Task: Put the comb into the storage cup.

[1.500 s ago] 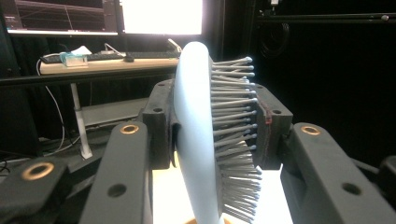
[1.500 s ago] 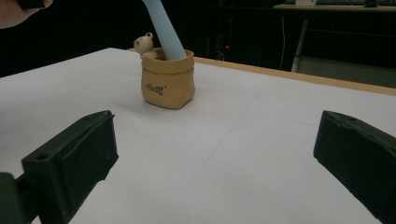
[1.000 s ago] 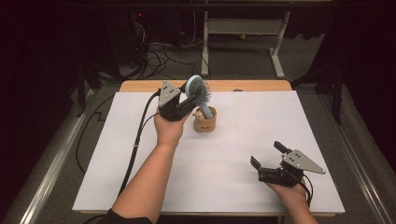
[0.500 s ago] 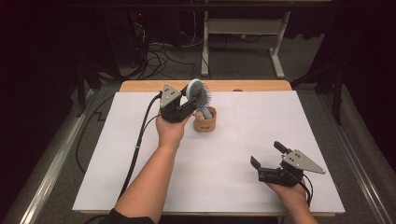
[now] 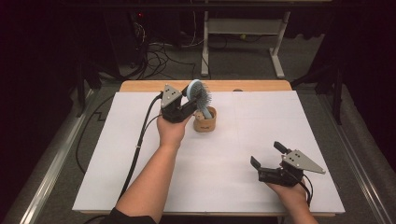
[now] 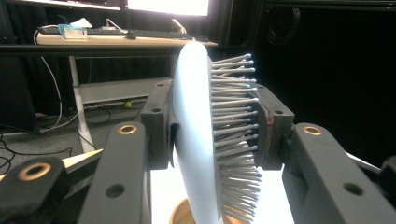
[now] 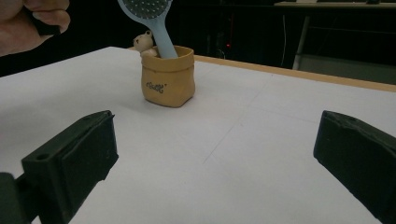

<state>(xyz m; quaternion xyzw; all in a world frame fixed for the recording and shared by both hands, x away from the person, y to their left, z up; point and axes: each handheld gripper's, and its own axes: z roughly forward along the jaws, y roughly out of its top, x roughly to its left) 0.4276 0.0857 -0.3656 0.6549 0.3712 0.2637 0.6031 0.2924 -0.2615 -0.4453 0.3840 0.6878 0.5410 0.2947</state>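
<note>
One hairbrush (image 5: 200, 94) pinched in left tool (image 5: 187, 103); one pot (image 5: 205, 120); right tool (image 5: 267, 155) spread.

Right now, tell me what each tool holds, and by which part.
The left tool clamps the hairbrush across its head; the right tool holds nothing.

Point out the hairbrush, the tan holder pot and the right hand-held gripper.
hairbrush (image 6: 194, 130), left gripper view, smooth back of its head.
tan holder pot (image 7: 168, 84), right gripper view, front wall.
right hand-held gripper (image 5: 267, 155), high view, midway between fingertips.
</note>
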